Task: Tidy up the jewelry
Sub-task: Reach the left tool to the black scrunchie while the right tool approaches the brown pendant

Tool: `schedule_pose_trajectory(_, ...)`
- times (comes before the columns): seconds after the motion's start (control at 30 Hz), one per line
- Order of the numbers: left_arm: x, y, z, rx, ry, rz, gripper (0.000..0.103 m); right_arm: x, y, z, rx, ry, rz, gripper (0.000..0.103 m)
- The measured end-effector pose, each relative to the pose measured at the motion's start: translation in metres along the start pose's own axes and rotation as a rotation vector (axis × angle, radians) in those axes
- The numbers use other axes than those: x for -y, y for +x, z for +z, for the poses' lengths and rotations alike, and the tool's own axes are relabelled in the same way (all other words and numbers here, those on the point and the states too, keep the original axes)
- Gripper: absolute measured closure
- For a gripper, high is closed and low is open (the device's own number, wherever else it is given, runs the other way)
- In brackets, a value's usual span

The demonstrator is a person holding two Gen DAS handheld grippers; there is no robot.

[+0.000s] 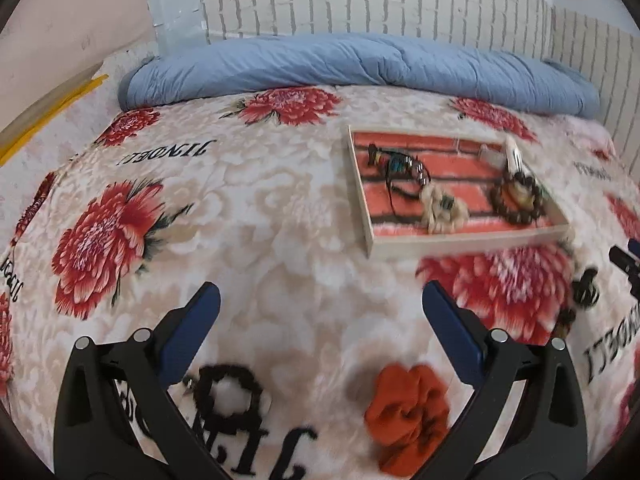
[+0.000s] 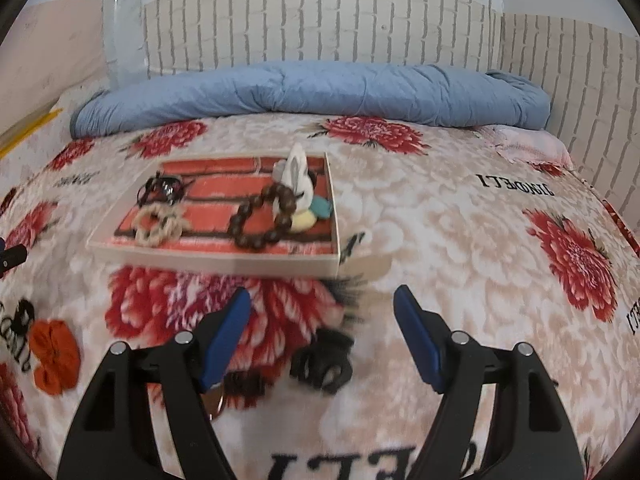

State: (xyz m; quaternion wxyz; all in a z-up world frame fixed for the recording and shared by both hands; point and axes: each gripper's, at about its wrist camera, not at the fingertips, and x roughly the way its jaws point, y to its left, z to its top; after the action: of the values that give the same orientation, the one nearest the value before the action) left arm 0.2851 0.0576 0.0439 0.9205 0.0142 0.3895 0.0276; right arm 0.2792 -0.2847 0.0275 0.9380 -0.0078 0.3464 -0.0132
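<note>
Both the left gripper [image 1: 320, 300] and right gripper [image 2: 322, 304] hover with jaws apart over the bedspread [image 2: 440, 240], short of the tray [image 2: 212, 258] holding a bead bracelet [image 2: 260, 220]

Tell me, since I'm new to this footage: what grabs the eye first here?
The shallow tray with a brick-patterned floor sits mid-bed on the red-flowered blanket, holding a brown bead bracelet among other pieces. Nearer, an orange fabric flower and a black hair claw lie loose on the blanket.
</note>
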Motion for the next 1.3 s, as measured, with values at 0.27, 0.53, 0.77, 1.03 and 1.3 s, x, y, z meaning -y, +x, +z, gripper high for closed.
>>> schedule_pose_trajectory(0.27, -0.010, -0.008, -0.043, -0.040, 0.062, 0.044, 0.005, -0.024, -0.009, -0.034, -0.044, -0.031, 0.015, 0.030)
schedule_pose_trajectory(0.53, -0.053, -0.015, -0.062, -0.044, 0.036, 0.074, 0.005, -0.055, -0.007, -0.050, -0.071, -0.050, 0.022, 0.030)
schedule_pose_trajectory(0.77, -0.093, 0.001, -0.080, -0.081, -0.031, 0.072, 0.005, -0.065, 0.008, -0.060, -0.091, -0.034, 0.009, 0.031)
schedule_pose_trajectory(1.03, -0.099, 0.018, -0.078, -0.074, -0.027, 0.059, 0.005, -0.065, 0.018, -0.066, -0.110, -0.026, 0.000, 0.037)
schedule_pose_trajectory(1.3, -0.087, 0.035, -0.076, -0.097, 0.013, 0.051, 0.006, -0.062, 0.027, -0.065, -0.140, -0.010, 0.012, 0.046)
